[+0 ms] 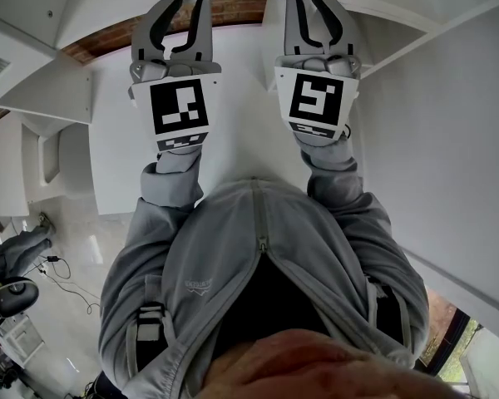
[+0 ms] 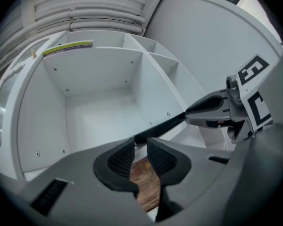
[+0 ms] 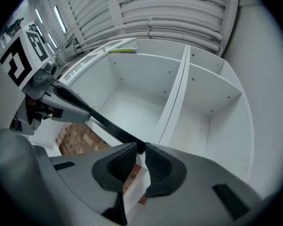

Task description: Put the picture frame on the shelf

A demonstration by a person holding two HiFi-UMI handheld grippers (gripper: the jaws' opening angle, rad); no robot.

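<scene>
- The picture frame (image 2: 162, 126) hangs in the air in front of the shelf (image 2: 94, 74), outside its open compartments and touching none of its boards.
- The left gripper (image 2: 140, 152) has its two pads drawn close together on one end of the frame's thin black edge. The grip looks firm.
- The right gripper (image 3: 140, 159) pinches the other end of that same edge in the same way, with its jaws nearly together around the bar.
- The frame's long axis runs from one gripper to the other, lying across the shelf's front rather than pointing into it.
- Both grippers point roughly level at the shelf, so the frame sits between the fingertips and the openings.
- The wide compartment lies straight ahead of the left gripper. The upright divider (image 3: 174, 102) stands nearly in line with the right gripper.
- Neither hand looks clearly nearer to the shelf. I judge the next move to be a push forward by both hands, with the right end kept on the wide compartment's side of the divider.
</scene>
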